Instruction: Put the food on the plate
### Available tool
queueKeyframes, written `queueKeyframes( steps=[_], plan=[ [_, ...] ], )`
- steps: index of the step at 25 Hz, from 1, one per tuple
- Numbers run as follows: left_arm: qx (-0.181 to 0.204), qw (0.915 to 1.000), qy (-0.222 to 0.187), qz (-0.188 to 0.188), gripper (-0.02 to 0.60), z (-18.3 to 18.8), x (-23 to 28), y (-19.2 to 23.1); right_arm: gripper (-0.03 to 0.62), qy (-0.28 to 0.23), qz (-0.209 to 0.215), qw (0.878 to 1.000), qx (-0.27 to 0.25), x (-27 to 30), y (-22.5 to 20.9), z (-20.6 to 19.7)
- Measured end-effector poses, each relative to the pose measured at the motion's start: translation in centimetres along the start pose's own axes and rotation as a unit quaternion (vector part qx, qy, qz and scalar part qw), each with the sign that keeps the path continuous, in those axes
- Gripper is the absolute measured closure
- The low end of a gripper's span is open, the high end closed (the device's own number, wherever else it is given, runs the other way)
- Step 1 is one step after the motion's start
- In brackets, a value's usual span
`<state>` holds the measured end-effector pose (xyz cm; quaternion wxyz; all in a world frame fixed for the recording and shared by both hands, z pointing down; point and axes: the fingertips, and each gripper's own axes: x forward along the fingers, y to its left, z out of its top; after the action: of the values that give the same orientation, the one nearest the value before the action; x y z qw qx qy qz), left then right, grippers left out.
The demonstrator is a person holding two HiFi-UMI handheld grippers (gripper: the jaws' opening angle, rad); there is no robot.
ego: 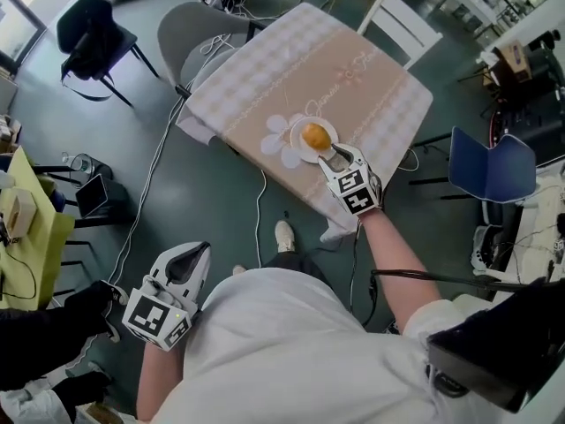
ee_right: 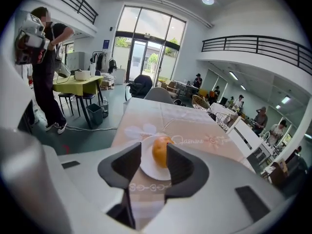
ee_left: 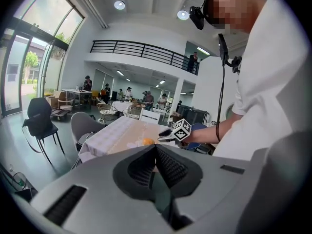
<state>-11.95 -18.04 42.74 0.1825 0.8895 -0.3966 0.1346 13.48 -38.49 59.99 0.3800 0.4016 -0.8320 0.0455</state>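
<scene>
The food [ego: 315, 136] lies on the plate [ego: 296, 152] on the bench [ego: 353, 87], so placing looks done. The right gripper [ego: 336, 156] hovers just beside it, jaws half apart, seemingly not touching it. The left gripper [ego: 190, 256] hangs low, jaws together and empty. Next, back the right gripper away without nudging the plate.

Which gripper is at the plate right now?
The right gripper: its open jaws point at the plate holding the orange food on the table. The left gripper hangs shut, well off the table.
</scene>
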Motion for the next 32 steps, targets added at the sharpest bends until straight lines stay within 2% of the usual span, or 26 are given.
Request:
queueKeyframes(
  steps=[2, 7, 14, 18, 28, 32],
  plan=[
    [0.005, 0.9999, -0.001, -0.011, 0.572, -0.5, -0.7, -0.3, 0.482, -0.007, -0.007, 1.000, 0.011, -1.9, 1.5, 0.2],
    [0.026, 0.9990, -0.005, -0.036, 0.572, -1.5, -2.6, -1.3, 0.558, -0.020, -0.002, 0.999, 0.028, -5.8, 6.4, 0.5],
    [0.038, 0.9973, -0.013, -0.062, 0.572, -3.0, -6.0, -2.1, 0.572, -0.044, 0.038, 0.998, 0.015, -10.6, 14.8, 2.1],
    [0.036, 0.9956, -0.009, -0.086, 0.572, -4.5, -7.5, -2.9, 0.577, -0.060, 0.045, 0.997, 0.009, -13.3, 19.0, 3.2],
    [0.041, 0.9911, 0.005, -0.127, 0.572, -7.0, -9.4, -5.3, 0.580, -0.082, 0.075, 0.994, 0.008, -18.2, 27.9, 4.5],
    [0.040, 0.9906, 0.005, -0.131, 0.572, -7.4, -10.0, -5.6, 0.580, -0.090, 0.082, 0.993, -0.004, -18.9, 30.6, 4.6]
  ],
)
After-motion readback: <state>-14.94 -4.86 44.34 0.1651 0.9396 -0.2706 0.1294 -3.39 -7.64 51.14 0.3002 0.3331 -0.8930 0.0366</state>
